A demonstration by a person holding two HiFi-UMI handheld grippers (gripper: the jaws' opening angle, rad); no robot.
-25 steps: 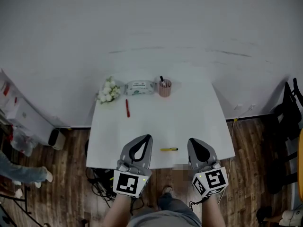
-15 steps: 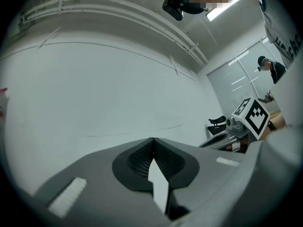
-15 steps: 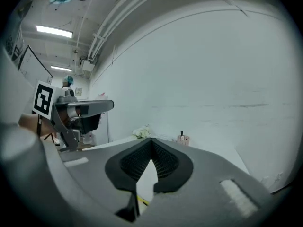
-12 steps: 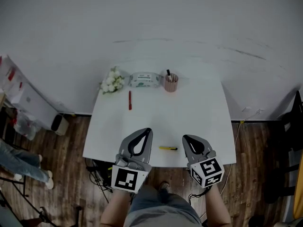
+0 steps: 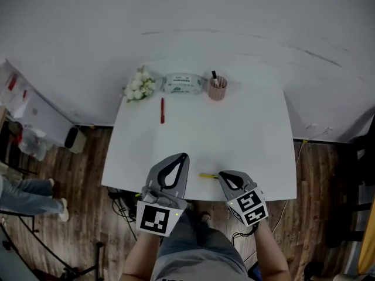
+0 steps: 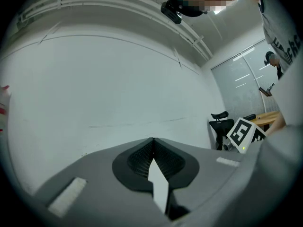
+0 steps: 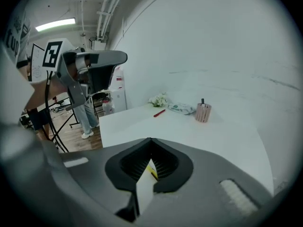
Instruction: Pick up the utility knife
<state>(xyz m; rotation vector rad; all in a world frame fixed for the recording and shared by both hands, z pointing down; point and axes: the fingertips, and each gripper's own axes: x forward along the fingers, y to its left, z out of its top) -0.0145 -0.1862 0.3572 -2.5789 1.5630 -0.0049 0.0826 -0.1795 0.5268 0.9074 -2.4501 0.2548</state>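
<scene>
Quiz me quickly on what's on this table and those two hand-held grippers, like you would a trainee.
1. True or false: the yellow utility knife lies on the table between the left gripper and right gripper.
2. Which lies nearest the flowers? A: red pen. B: pink cup. C: utility knife.
3. Fill in: the right gripper's jaws are ____.
Key: 1 true; 2 A; 3 shut.

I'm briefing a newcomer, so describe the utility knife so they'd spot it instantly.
Start at the white rectangular table. Along its near edge lies the slim yellow utility knife. It's the only yellow thing there; the similar red pen lies far back by the white flowers.
</scene>
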